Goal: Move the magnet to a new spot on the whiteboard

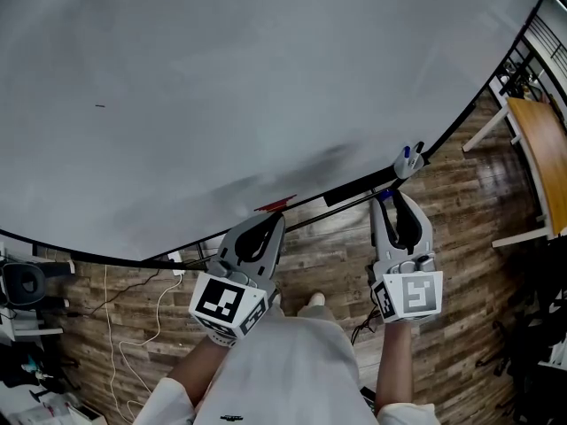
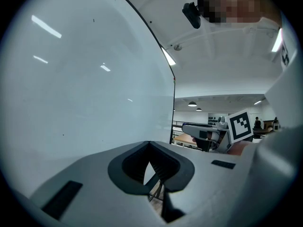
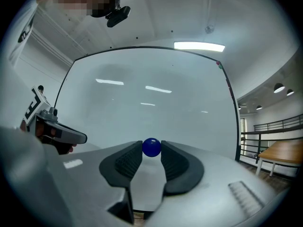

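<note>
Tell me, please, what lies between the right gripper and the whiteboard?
A blue round magnet, pinched at the jaw tips of the right gripper; the right gripper view shows it against the whiteboard.

- The whiteboard (image 1: pixel 221 87) face lies open across its middle and left.
- Along its lower edge sits a red object (image 1: pixel 275 204); near the right corner, a white-and-blue object (image 1: pixel 408 159).

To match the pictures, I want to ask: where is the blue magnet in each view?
Head view: blue magnet at the right claw tip, right of centre.
Left gripper view: not in it.
Right gripper view: centre, between that claw's tips.
Shared landmark: the whiteboard.
</note>
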{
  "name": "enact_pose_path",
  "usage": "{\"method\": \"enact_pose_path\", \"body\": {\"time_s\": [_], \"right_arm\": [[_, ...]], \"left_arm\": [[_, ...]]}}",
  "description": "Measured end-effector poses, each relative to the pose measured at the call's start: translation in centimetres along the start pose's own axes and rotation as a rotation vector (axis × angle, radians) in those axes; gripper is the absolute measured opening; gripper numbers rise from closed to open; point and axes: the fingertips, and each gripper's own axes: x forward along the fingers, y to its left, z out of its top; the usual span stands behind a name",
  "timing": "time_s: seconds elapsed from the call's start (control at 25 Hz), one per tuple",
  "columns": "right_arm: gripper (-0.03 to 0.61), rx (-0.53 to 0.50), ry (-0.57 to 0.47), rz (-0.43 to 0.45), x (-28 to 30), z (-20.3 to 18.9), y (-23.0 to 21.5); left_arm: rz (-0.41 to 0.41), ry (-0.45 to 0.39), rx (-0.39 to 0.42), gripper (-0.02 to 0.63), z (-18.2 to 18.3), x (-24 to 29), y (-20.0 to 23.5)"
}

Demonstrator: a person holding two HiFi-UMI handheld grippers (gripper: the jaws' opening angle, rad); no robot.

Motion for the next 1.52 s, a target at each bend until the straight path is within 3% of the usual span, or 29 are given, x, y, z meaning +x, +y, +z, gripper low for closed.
{"method": "enact_pose_path", "body": {"time_s": [0.76, 1.52], "right_arm": [[0.132, -0.013, -0.016, 0.044, 7.7, -3.1, 0.8], [0.133, -0.016, 0.035, 0.061, 13.3, -6.1, 1.1]], "left_arm": [[0.031, 0.012, -0.018, 0.006, -1.0, 0.8, 1.0], [0.036, 0.006, -0.01, 0.006, -0.6, 1.6, 2.0]]}}
